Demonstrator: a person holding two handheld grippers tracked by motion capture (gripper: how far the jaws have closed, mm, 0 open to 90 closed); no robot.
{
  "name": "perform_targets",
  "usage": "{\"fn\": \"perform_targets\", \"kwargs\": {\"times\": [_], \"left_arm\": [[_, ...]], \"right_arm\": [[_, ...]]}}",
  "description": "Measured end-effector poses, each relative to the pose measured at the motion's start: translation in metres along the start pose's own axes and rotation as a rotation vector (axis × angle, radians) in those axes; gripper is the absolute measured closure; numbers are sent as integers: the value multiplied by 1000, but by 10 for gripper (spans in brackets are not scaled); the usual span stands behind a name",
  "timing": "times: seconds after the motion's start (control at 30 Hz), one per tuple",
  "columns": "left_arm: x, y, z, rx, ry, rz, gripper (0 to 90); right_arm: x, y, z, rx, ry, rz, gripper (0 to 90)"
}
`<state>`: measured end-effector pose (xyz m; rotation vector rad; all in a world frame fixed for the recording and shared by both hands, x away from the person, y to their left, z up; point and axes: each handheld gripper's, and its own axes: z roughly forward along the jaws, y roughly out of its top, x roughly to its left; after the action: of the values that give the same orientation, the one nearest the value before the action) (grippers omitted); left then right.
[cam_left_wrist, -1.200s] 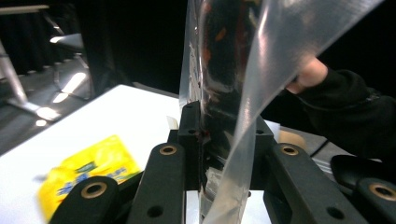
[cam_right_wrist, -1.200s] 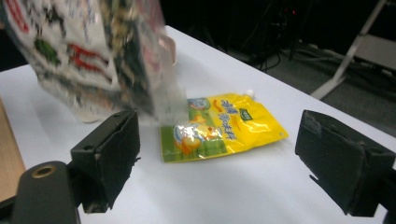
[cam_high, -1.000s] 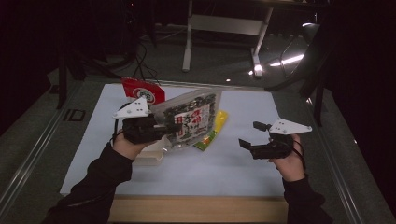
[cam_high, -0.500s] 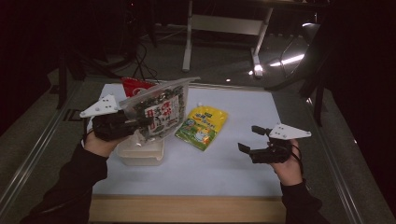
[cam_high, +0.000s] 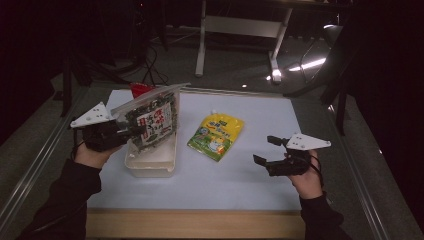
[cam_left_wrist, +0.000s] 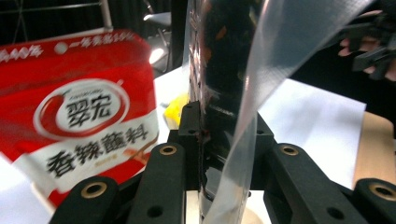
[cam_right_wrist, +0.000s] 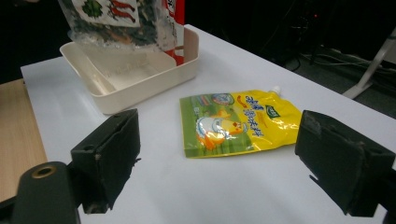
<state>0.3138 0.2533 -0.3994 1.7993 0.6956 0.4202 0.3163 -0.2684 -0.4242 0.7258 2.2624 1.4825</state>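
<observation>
A clear bag of dark dried food (cam_high: 150, 117) with a red and white label hangs tilted over a cream tub (cam_high: 150, 167). My left gripper (cam_high: 132, 131) is shut on the bag's edge, and its jaws pinch the clear film (cam_left_wrist: 224, 70) in the left gripper view. A yellow and green spouted pouch (cam_high: 216, 135) lies flat on the white mat, to the right of the tub. My right gripper (cam_high: 263, 149) hovers open at the front right with nothing in it. In the right gripper view the pouch (cam_right_wrist: 238, 121) lies just beyond the spread jaws, with the tub (cam_right_wrist: 135, 88) and the bag (cam_right_wrist: 116, 21) farther back.
A red sauce packet (cam_high: 141, 90) stands at the tub's far end and looms large (cam_left_wrist: 79, 121) in the left gripper view. The white mat (cam_high: 280, 115) covers the table, with a wooden strip (cam_high: 200, 225) along the front edge. Metal rails run along both sides.
My left gripper has carried the bag leftward, from above the yellow pouch to over the tub, which uncovers the pouch. The right gripper has barely moved and stays open.
</observation>
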Motion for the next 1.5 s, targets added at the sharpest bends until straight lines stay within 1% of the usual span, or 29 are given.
{"fn": "perform_targets", "kwargs": {"times": [0.03,0.1,0.13,0.23,0.27,0.3,0.37,0.4,0.43,0.5,0.57,0.6,0.63,0.67,0.73,0.83,0.93,1.03,1.07,1.2,1.27,1.3,1.33,1.37,1.4,1.5], "left_arm": [[1,-2,0,5,-3,-7,760],[1,-4,1,20,5,-1,760],[1,-5,2,29,1,-3,760],[4,-8,5,41,5,-14,759],[4,-9,7,42,12,-10,759],[5,-10,8,46,8,-12,759],[7,-10,11,59,15,-13,759],[7,-10,13,66,12,-17,759],[8,-11,14,72,19,-16,759],[8,-12,17,84,20,-11,759],[9,-13,17,84,21,-12,759],[12,-16,18,87,22,-22,760],[14,-18,18,83,24,-25,759],[16,-20,18,81,18,-39,759],[18,-23,18,69,17,-40,759],[19,-26,20,65,10,-36,759],[21,-29,21,59,5,-44,759],[22,-33,23,59,2,-45,759],[22,-34,24,63,11,-42,758],[22,-39,27,56,7,-43,758],[23,-41,29,64,11,-51,758],[24,-44,31,78,6,-48,758],[24,-49,33,77,2,-54,759],[25,-52,32,53,-1,-77,759],[26,-54,31,47,-2,-86,758],[26,-57,29,39,0,-94,758]], "right_arm": [[0,0,0,0,0,-1,137],[1,0,0,3,2,-3,138],[1,0,1,5,0,-4,137],[0,0,1,6,3,-3,138],[1,1,1,7,2,-4,137],[1,1,2,5,7,-4,137],[2,1,2,7,7,-5,137],[2,1,2,11,4,-10,137],[2,1,2,11,4,-10,138],[1,1,2,10,5,-8,138],[1,1,1,8,6,-6,137],[1,1,1,10,5,-8,137],[1,1,1,10,5,-9,137],[1,1,1,9,7,-6,137],[0,1,1,10,5,-6,137],[0,1,1,11,7,-6,138],[1,1,1,12,11,-6,137],[1,0,1,15,10,-8,138],[1,0,1,16,12,-5,137],[1,-1,1,20,13,-5,137],[1,-1,1,23,13,-5,137],[1,-1,1,21,15,-3,137],[1,-1,1,21,13,-6,138],[1,-1,1,22,13,-9,137],[1,-1,0,22,11,-8,137],[-1,-2,0,20,10,1,138]]}}
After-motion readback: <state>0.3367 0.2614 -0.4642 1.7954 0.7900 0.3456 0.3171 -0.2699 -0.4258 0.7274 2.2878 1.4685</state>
